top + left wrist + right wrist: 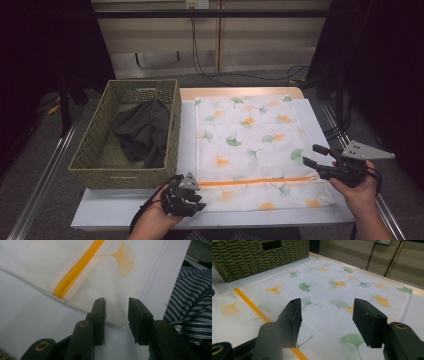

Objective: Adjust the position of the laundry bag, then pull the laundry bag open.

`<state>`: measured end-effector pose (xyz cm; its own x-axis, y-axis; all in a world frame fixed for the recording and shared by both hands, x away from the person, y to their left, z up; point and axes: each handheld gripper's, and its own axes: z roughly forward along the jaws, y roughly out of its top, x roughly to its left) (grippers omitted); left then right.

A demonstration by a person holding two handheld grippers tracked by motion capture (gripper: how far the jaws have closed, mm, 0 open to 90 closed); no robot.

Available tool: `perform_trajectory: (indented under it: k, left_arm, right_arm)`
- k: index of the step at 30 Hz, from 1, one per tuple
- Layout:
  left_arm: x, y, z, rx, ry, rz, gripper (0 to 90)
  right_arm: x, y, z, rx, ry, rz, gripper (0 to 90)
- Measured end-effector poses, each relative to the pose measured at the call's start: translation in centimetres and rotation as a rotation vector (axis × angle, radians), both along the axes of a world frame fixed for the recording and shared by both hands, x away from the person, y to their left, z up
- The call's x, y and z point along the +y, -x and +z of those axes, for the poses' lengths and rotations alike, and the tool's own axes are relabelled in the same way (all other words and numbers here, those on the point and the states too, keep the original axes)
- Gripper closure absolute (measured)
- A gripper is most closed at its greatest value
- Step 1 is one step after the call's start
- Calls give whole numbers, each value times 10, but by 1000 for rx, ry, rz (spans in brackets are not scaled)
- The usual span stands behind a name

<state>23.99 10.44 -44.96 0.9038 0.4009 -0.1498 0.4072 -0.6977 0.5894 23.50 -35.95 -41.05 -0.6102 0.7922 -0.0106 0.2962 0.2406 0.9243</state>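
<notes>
A white fabric bag (250, 145) printed with green and orange ginkgo leaves lies flat on the white table top (125, 205). An orange zipper (255, 181) runs across it near its front edge. My left gripper (198, 202) sits low at the bag's front left corner. In the left gripper view its jaws (117, 307) stand a little apart over the bag's edge (112, 282), just past the zipper's end (75, 272), with nothing pinched. My right gripper (311, 155) hovers at the bag's right edge. Its jaws (327, 312) are wide open above the cloth (324, 290).
A woven green basket (92, 145) stands left of the bag and holds a dark garment (142, 132). The basket (249, 257) also appears far off in the right gripper view. A person's striped sleeve (192, 302) shows beside the table's front edge. Cables hang along the back wall.
</notes>
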Motion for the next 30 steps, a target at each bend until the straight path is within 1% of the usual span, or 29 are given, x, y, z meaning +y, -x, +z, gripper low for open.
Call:
perform_trajectory:
  k: [1,2,3,4,5,6,7,8,9,10,11,12,13,14,15,16,17,18,19,20,21,23,24,26,28,29,30]
  left_arm:
    - [1,0,2,4,24,-3,669]
    - [1,0,4,0,37,-2,641]
    - [1,-2,9,-22,56,-4,582]
    - [0,-3,11,-28,67,-1,578]
    - [0,-3,11,-28,67,-1,558]
    - [-1,-4,14,-52,102,26,528]
    - [-1,-4,14,-52,102,26,511]
    - [-2,-6,18,-80,121,53,495]
    - [-2,-6,18,-80,121,53,469]
    - [-3,-8,20,-87,140,72,469]
    - [-3,-10,22,-86,156,75,461]
    - [-5,-15,24,-84,195,94,459]
    - [-5,-15,24,-84,195,94,452]
    - [-7,-17,25,-90,206,101,452]
    - [-9,-18,26,-100,210,109,449]
    - [-10,-20,28,-108,206,113,441]
    - [-12,-22,28,-111,221,113,438]
    - [-15,-25,30,-117,235,117,437]
    - [-15,-25,30,-117,235,117,434]
    - [-16,-26,31,-129,228,122,427]
    - [-18,-29,32,-140,236,129,422]
    - [-19,-31,32,-139,242,132,421]
    - [-20,-32,32,-148,253,139,419]
    - [-20,-35,32,-155,257,151,416]
    - [-21,-38,31,-152,281,160,406]
    - [-21,-39,31,-155,279,168,403]
    - [-22,-40,30,-165,285,170,402]
  right_arm:
    - [0,0,0,0,0,0,405]
    - [-1,0,0,0,-1,7,405]
    - [-2,0,0,-1,6,-1,406]
    - [-2,1,0,-2,6,-2,406]
    - [-2,1,0,-2,6,-2,406]
    - [-2,1,0,4,5,-1,408]
    - [-2,1,0,4,5,-1,408]
    - [-2,2,1,1,11,-6,410]
    - [-3,2,1,3,15,-6,416]
    - [-3,2,1,3,15,-6,416]
    - [-3,3,1,-4,18,-9,428]
    - [-3,4,2,-25,37,-22,442]
    - [-3,4,2,-25,37,-22,442]
    - [-4,5,3,-27,42,-24,451]
    - [-5,8,5,-36,38,-36,467]
    - [-6,8,5,-40,38,-34,469]
    - [-7,9,6,-34,40,-32,474]
    - [-8,9,6,-38,45,-36,480]
    - [-8,9,6,-38,45,-36,480]
    - [-9,10,6,-30,54,-39,498]
    - [-10,11,6,-29,59,-41,505]
    - [-10,11,6,-29,62,-48,509]
    - [-11,12,6,-28,60,-50,509]
    - [-13,12,5,-20,60,-55,509]
    - [-14,13,6,-19,65,-60,510]
    - [-15,13,6,-23,81,-68,510]
    - [-16,14,6,-23,80,-74,510]
